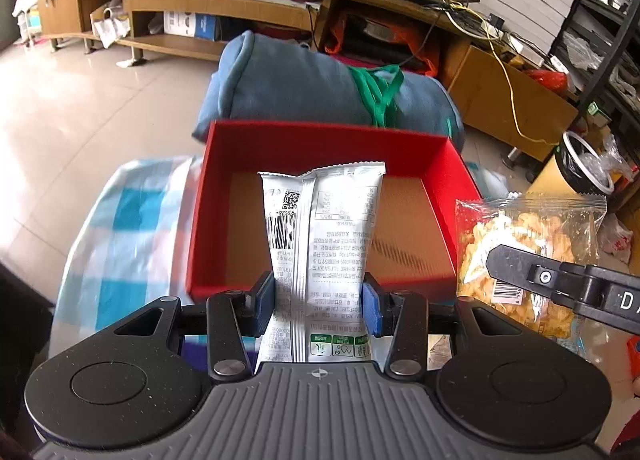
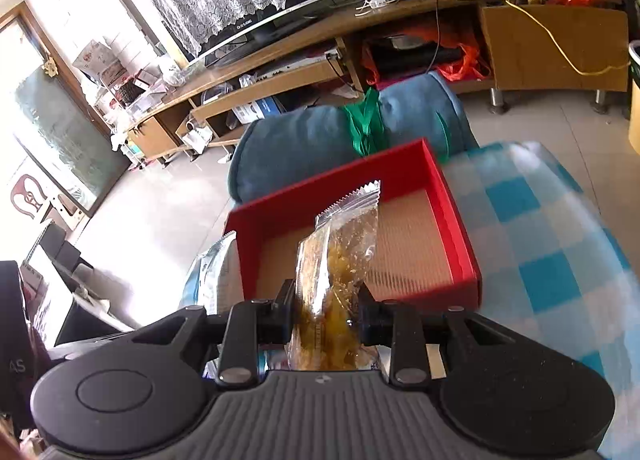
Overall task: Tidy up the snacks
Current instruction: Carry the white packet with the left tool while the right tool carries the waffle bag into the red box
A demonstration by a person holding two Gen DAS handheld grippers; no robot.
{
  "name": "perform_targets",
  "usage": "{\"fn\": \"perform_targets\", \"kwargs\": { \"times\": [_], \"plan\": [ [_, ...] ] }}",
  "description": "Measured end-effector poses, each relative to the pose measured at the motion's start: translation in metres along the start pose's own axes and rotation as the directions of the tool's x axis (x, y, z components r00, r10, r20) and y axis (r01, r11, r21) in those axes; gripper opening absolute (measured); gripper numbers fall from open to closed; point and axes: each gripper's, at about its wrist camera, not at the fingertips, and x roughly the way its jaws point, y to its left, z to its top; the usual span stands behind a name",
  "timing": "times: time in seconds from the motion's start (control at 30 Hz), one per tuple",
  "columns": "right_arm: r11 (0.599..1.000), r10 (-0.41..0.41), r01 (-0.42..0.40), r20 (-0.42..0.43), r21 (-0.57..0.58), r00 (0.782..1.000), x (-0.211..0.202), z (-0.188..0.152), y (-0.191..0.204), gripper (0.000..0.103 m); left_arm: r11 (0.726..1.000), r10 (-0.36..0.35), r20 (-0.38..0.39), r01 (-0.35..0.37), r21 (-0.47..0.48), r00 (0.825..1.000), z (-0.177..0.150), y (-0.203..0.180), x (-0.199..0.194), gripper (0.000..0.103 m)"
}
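From the left wrist view, my left gripper [image 1: 319, 302] is clamped on a silver-white foil snack packet printed with a barcode and small text [image 1: 324, 236]; the blue pads pinch it about the lower middle, and its long axis runs straight ahead along the fingers, the serrated top edge pointing away from me; directly beyond that top edge lies the shallow red cardboard box with a tan ribbed floor [image 1: 320, 144], its near wall just past the gripper's fingers, so I judge the packet already hangs over the open box and the coming move is forward and down into it; the box sits on a desk covered in a blue-and-white checked cloth [image 1: 120, 228], with a rolled blue cushion tied with green ribbon [image 1: 288, 84] behind the far wall; at the right edge I see the clear plastic bag of yellow-orange crisps [image 1: 520, 228] carried by the right gripper, beside the box's right wall rather than over it.

From the right wrist view, my right gripper [image 2: 325, 310] is closed narrow on that clear bag [image 2: 344, 248]; the bag stands up along the fingers, tilted a little to the right, its zigzag seal topmost; the red box [image 2: 444, 196] lies ahead and slightly right, its near wall just beyond the fingers; I judge both hands about equally near, each needing 1 short push inward before letting go; the silver packet shows at the left, outside the box's left corner.
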Motion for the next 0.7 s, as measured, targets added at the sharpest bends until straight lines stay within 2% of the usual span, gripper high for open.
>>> {"fn": "perform_targets", "kwargs": {
  "times": [0.3,0.7],
  "plan": [
    [0.999,-0.029,0.029,-0.002,-0.023,1.000,0.034,0.031,-0.007,0.026,0.999,0.035,0.016,-0.035,0.027,0.999,0.030,-0.014,0.027,0.052],
    [0.997,-0.073,0.071,-0.060,-0.029,0.996,0.084,0.045,-0.026,0.026,0.993,0.108,-0.004,-0.108,0.045,0.994,0.046,-0.016,0.066,0.052]
  ]
}}
